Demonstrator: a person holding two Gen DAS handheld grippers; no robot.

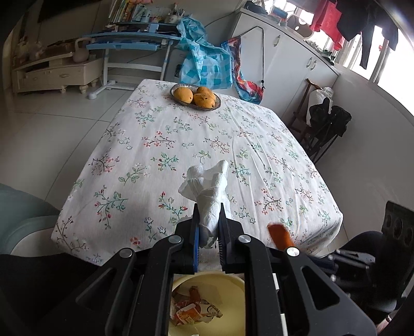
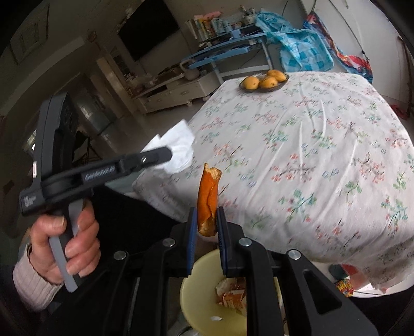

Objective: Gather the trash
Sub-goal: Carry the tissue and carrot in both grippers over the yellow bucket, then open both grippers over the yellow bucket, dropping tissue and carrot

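tissue (image 1: 211, 199) clamped in left gripper (image 1: 209, 206) above near tabletop (image 1: 160, 144) edge | orange peel (image 2: 207, 199) pinched in right gripper (image 2: 206, 210) | yellow bin (image 2: 196, 297) below both, wrappers inside | lettering on left gripper unreadable | only right view shows hand (image 2: 64, 245)

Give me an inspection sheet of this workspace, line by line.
Surface: table under a floral tablecloth, wrinkled.
Job's things: crumpled white tissue and orange peel, each gripped; yellow bin below the table's near edge, wrappers already inside.
Clutter: dish of mangoes at the far end of the table.
Grippers: left gripper shut on the tissue; right gripper shut on the peel, both near the bin.
Cables: black cord hanging on the white cabinet.
Surroundings: blue desk, blue checked bag, hanging clothes, black chair.
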